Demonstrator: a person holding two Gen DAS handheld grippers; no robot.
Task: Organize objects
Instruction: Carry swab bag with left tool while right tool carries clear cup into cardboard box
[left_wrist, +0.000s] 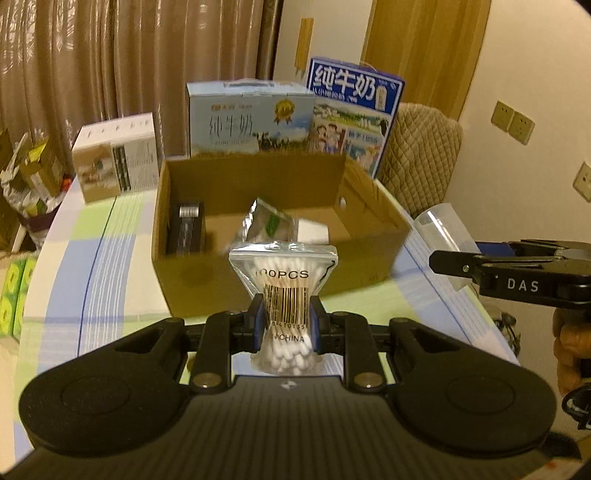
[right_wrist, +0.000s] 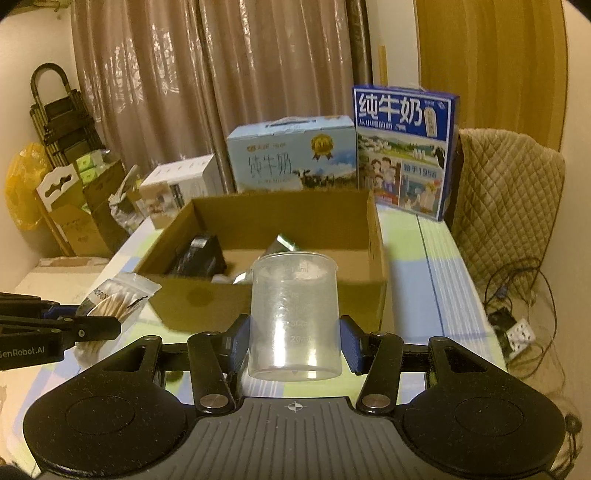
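Cotton swab bag (left_wrist: 282, 295) pinched in my left gripper (left_wrist: 284, 325); measuring cup (right_wrist: 293, 314) clamped in right gripper (right_wrist: 293, 343). Both carried twd cardboard box (left_wrist: 207, 280). Next, I think: lift over rim, release inside.

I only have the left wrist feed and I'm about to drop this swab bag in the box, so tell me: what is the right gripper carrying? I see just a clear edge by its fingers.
Observer: The right gripper is shut on a clear measuring cup, upright, with printed graduations.
Operator: Is it over the box yet?
Observer: No. The cup sits in front of the cardboard box, short of its near wall.
Operator: Anything off the table's right side I should avoid?
Observer: A power strip and tangled cables lie on the floor there, below the quilted chair.
Operator: And my bag?
Observer: The cotton swab bag is pinched in the left gripper, left of the box's near corner.
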